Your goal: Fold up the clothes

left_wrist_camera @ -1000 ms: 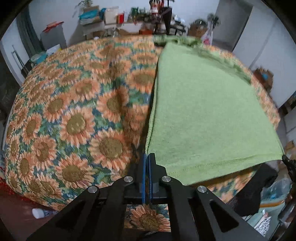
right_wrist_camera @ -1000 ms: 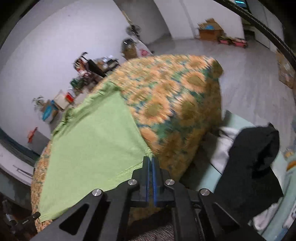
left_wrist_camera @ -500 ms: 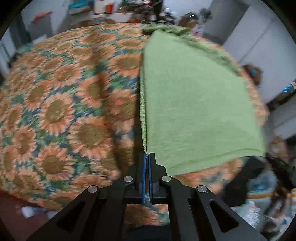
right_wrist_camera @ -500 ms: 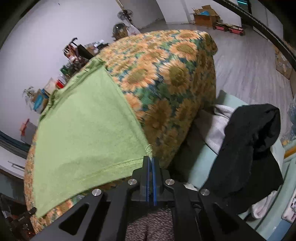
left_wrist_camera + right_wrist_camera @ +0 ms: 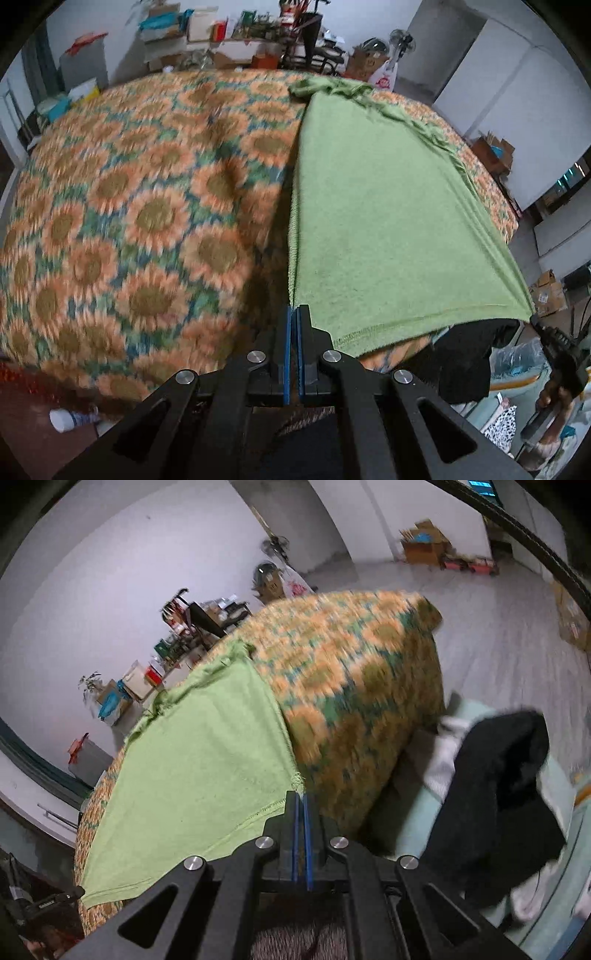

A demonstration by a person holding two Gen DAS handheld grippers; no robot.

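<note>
A green garment [image 5: 380, 221] lies stretched over the sunflower-patterned bed cover [image 5: 140, 206], with its bunched far end near the far edge. My left gripper [image 5: 294, 308] is shut on the garment's near left hem corner. In the right wrist view the same green garment [image 5: 199, 768] runs away to the left, and my right gripper [image 5: 300, 796] is shut on its near right hem corner. The hem hangs taut between the two grippers, lifted a little off the cover. The right gripper also shows at the left view's right edge.
A black garment [image 5: 495, 797] and white clothes lie piled on a pale green surface [image 5: 554, 904] right of the bed. A white bottle [image 5: 68, 419] lies on the red floor at lower left. Boxes and a cluttered shelf [image 5: 236, 40] stand against the far wall.
Both grippers have moved with the hem corners held, drawing the green garment tighter and a little higher over the bed. The views have shifted sideways; the cover blurs from the motion.
</note>
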